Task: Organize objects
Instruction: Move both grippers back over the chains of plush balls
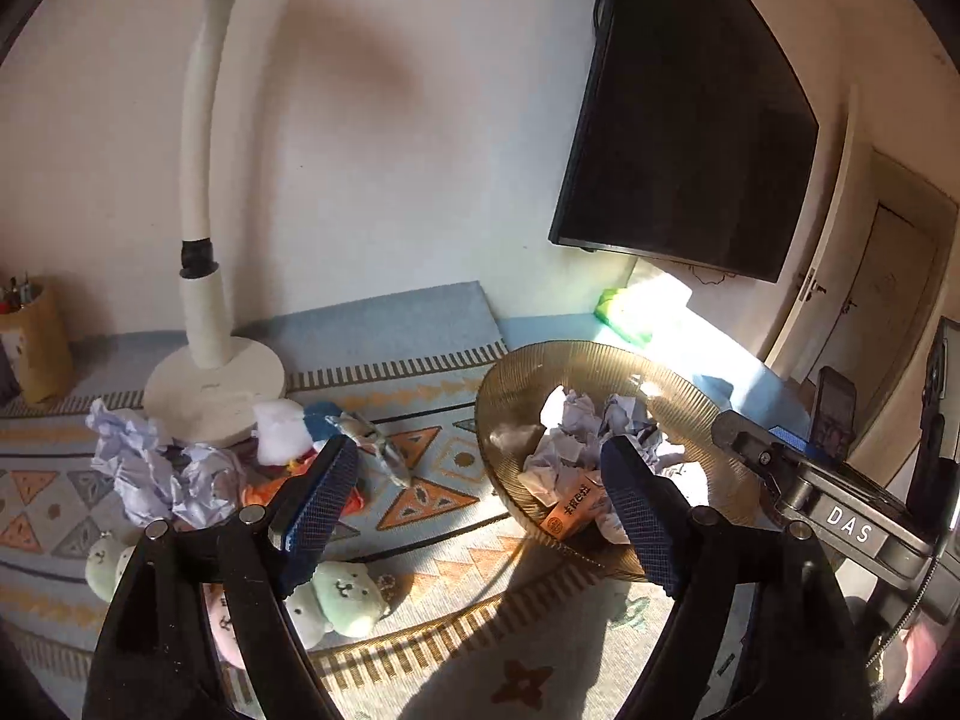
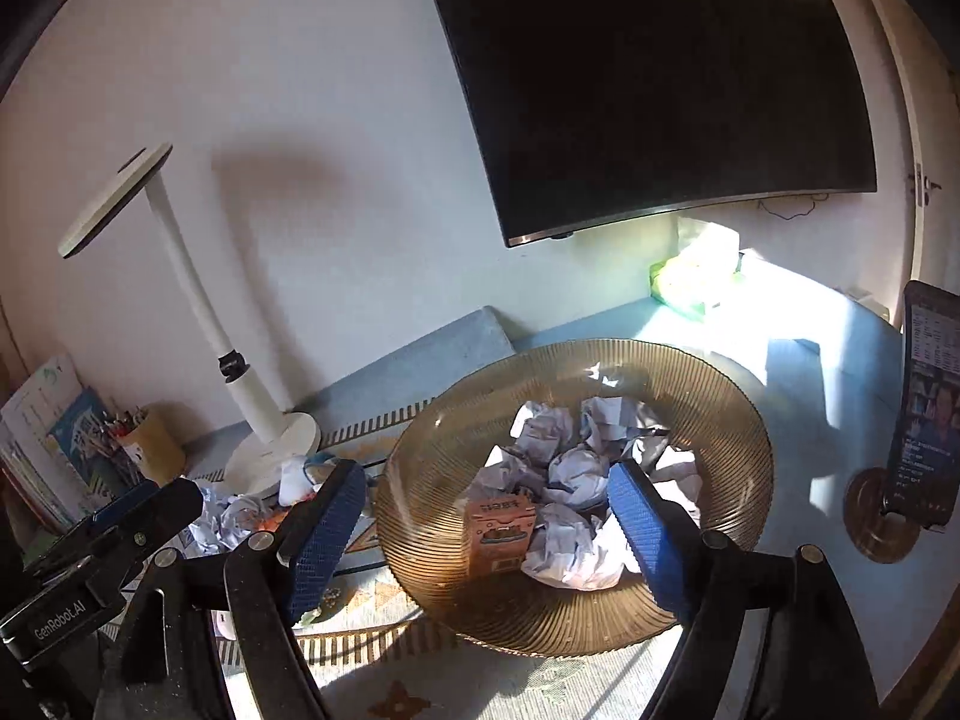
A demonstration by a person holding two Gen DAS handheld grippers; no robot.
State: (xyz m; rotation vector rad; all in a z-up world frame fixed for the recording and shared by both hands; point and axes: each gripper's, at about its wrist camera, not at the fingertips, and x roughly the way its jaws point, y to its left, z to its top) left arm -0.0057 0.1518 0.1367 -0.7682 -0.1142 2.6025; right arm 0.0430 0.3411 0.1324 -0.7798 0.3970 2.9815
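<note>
A ribbed amber glass bowl (image 1: pixel 510 402) (image 2: pixel 720 414) stands on the patterned mat and holds several crumpled paper balls (image 2: pixel 576 468) (image 1: pixel 570 420) and a small orange carton (image 2: pixel 498 534) (image 1: pixel 570 513). More crumpled paper (image 1: pixel 150 468) lies left of the bowl by the lamp base, with a white plush (image 1: pixel 279 432) and small pale plush toys (image 1: pixel 345 594). My left gripper (image 1: pixel 480 516) is open and empty, above the mat between the loose paper and the bowl. My right gripper (image 2: pixel 486 534) is open and empty, hovering over the bowl's near side.
A white desk lamp (image 1: pixel 210 384) (image 2: pixel 270 450) stands at the back left. A yellow pen cup (image 1: pixel 36 348) (image 2: pixel 153 444) and books (image 2: pixel 48 438) are far left. A dark monitor (image 2: pixel 660 78) hangs above. A green tissue pack (image 2: pixel 696 282) and a phone on a stand (image 2: pixel 924 408) are at right.
</note>
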